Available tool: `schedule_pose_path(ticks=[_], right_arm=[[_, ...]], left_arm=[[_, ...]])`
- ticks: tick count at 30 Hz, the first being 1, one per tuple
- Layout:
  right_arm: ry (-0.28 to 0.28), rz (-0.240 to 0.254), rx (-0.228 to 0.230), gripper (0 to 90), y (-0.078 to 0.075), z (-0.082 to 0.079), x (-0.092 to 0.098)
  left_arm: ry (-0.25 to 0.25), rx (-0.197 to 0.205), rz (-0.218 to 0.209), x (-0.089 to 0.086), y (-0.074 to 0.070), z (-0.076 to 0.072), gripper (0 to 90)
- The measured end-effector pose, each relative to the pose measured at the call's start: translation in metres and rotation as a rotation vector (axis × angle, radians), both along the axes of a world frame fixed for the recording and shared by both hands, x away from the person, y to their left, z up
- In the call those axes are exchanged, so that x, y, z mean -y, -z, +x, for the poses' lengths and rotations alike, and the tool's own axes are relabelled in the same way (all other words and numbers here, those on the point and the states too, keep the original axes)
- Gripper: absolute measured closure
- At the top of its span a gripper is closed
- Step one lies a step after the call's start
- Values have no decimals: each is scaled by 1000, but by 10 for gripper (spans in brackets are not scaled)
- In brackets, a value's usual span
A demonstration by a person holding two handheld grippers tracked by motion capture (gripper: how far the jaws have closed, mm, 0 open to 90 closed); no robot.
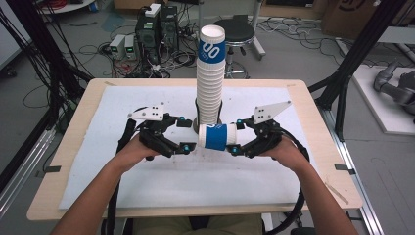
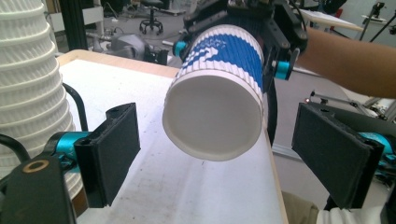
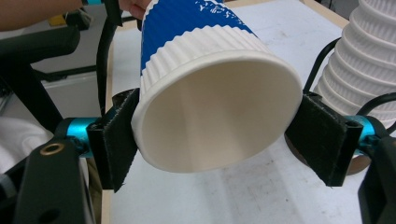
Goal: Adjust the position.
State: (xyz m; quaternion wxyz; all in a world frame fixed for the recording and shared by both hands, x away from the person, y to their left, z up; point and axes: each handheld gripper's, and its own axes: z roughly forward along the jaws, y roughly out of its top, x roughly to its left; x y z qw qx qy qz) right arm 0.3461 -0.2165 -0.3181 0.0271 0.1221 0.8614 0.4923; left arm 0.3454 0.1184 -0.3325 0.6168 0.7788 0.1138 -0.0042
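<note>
We see a blue-and-white paper cup [image 1: 219,136] held on its side above the desk [image 1: 73,161], just in front of the tall stack of cups [image 1: 210,83] that stands upright near the desk's far middle. The right claw [image 1: 236,137] is clamped across the cup's open mouth end, its two black pads pressing the ribbed rim from either side, as the right gripper view shows [image 3: 212,116]. The left claw [image 1: 186,135] sits at the cup's narrow bottom end with its jaws spread wide; in the left gripper view its pads [image 2: 109,149] stand apart on either side of the cup's white base [image 2: 215,116] and touch nothing. A white sheet [image 1: 147,181] covers most of the desk beneath both hands. In the right gripper view the stack rises at the right edge [image 3: 369,51], close behind the held cup. The person's forearms enter from the near edge.
</note>
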Motion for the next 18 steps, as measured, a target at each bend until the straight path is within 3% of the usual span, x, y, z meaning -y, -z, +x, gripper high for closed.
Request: schedule_pose_path(ticks=[6,18], right_arm=[[-26,-87,16,215,-9,4,-7],[-73,-179,42,215,-22,5,-22]], left_arm=[[-3,10,52,1,-4,1,152],[31,22,124,12,-8,2,152]])
